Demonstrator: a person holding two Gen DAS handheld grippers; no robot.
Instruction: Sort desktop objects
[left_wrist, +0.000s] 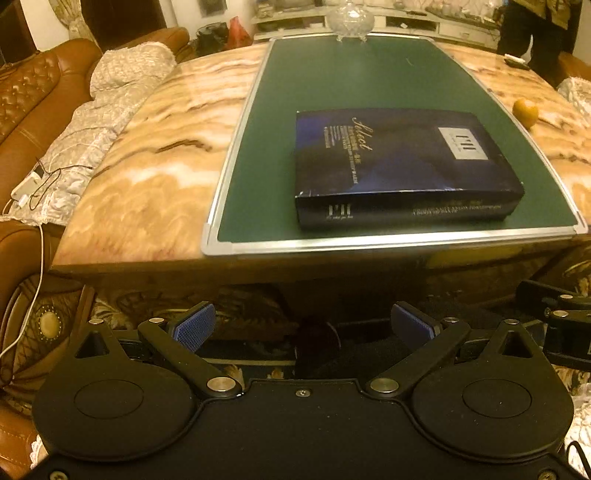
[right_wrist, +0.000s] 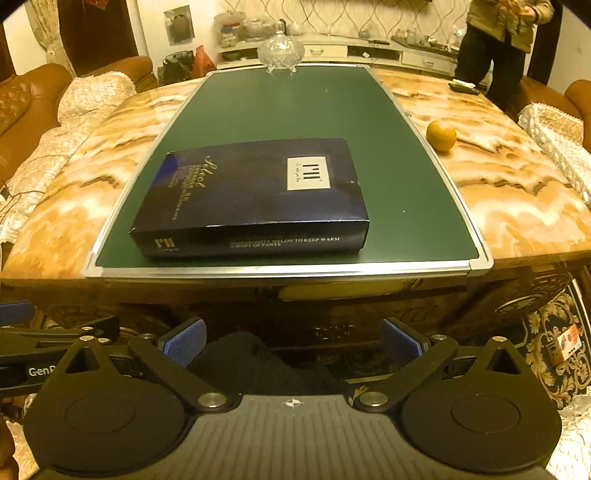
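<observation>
Dark blue cardboard is catching the warm light: a flat box is lying on the green board, near the board's front edge and toward its left side in the right wrist view. The silver-framed board is covering the middle of the marble-patterned counter. An orange is sitting on the bare counter just beside the board's right frame, well apart from the box. A cut-glass bowl is standing at the board's far edge.

The left hand-held gripper is hanging in front of the counter's near side, its blue pads spread wide with nothing between them. The right hand-held gripper is hanging likewise below the counter edge, its fingers fully spread and gripping nothing. A person is standing beyond the counter's far right corner.
</observation>
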